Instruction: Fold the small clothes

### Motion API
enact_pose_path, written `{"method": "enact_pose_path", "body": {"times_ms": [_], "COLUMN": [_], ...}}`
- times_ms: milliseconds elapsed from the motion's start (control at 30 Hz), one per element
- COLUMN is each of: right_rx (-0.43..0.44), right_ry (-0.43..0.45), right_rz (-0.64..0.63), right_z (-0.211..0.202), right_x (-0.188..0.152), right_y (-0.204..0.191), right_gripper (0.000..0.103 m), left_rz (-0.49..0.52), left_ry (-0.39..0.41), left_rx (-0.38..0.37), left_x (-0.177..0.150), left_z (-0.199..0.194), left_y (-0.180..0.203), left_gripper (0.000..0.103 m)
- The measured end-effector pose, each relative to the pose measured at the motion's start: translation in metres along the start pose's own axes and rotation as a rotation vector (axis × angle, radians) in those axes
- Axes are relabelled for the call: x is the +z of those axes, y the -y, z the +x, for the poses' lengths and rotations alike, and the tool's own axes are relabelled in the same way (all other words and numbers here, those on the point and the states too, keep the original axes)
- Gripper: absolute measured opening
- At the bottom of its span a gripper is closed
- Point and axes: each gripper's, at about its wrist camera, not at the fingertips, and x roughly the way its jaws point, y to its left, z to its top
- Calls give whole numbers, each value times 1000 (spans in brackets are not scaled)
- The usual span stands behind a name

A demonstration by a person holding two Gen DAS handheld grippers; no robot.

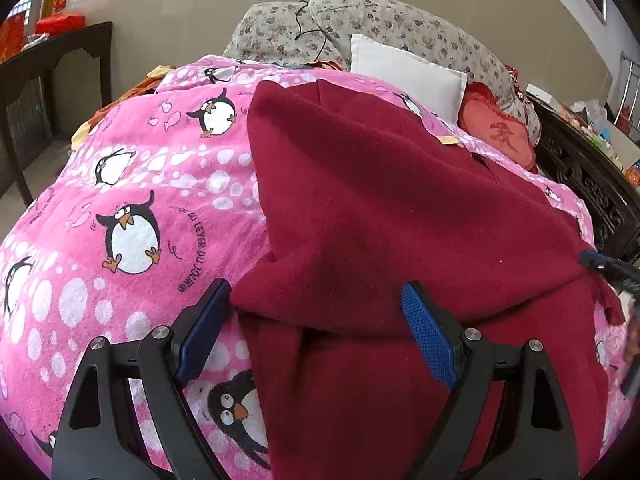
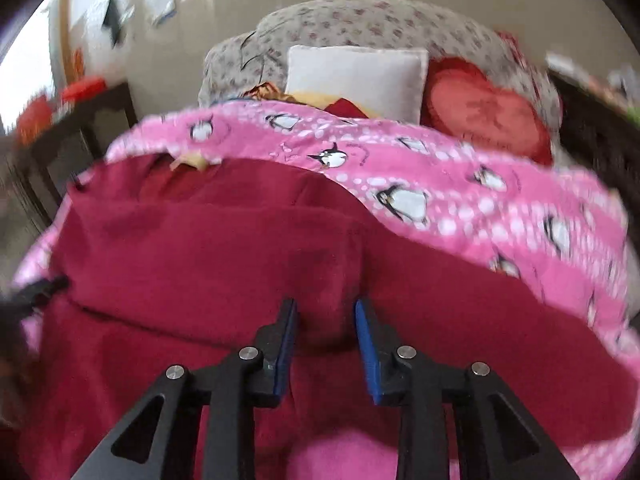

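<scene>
A dark red fleece garment [image 1: 380, 208] lies on a pink penguin-print blanket [image 1: 132, 184], with its upper part folded over the lower part. My left gripper [image 1: 316, 312] is open, its blue pads wide apart over the garment's folded edge at its left side. In the right wrist view, which is blurred, the same garment [image 2: 208, 240] fills the foreground on the blanket [image 2: 460, 200]. My right gripper [image 2: 326, 320] is partly open, its pads on either side of a raised fold of the garment. The right gripper's tip [image 1: 600, 262] shows at the garment's right edge in the left wrist view.
Beyond the blanket lie a white pillow [image 1: 408, 72], a red heart-shaped cushion [image 1: 500, 128] and a floral quilt [image 1: 360, 20]. A dark wooden table [image 1: 52, 64] stands at the left. A carved dark wooden bed frame [image 1: 588, 184] runs along the right.
</scene>
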Motion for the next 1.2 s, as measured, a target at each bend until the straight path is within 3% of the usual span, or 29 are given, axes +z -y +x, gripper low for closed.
{"method": "enact_pose_path", "body": {"times_ms": [133, 333, 433, 633, 700, 767, 833, 967, 1100, 1200], "right_rx": [-18, -102, -64, -1, -13, -33, -49, -95, 14, 140], "right_ry": [73, 40, 48, 120, 146, 154, 202, 322, 395, 400], "right_rz": [160, 577, 770, 938, 893, 844, 752, 382, 88, -49], "right_z": [-56, -87, -87, -68, -63, -62, -74, -113, -126, -114], "right_x": [-31, -98, -122, -129, -116, -106, -89, -29, 21, 40], "right_y": [56, 184, 233, 280, 283, 281, 266, 176, 61, -13], "right_gripper": [50, 50, 50, 51, 48, 21, 13, 12, 12, 12], "left_rz": [30, 66, 47, -29, -38, -52, -64, -95, -168, -191], "left_ry": [13, 12, 11, 55, 68, 73, 69, 76, 88, 81], "left_rx": [24, -12, -1, -15, 0, 10, 18, 8, -67, -95], "left_x": [4, 14, 21, 27, 27, 25, 24, 26, 31, 31], "left_z": [-12, -26, -27, -42, -47, -51, -54, -59, -63, -60], "left_y": [9, 35, 43, 38, 35, 28, 20, 8, -2, -4], "left_gripper": [87, 87, 87, 87, 87, 87, 87, 87, 87, 87]}}
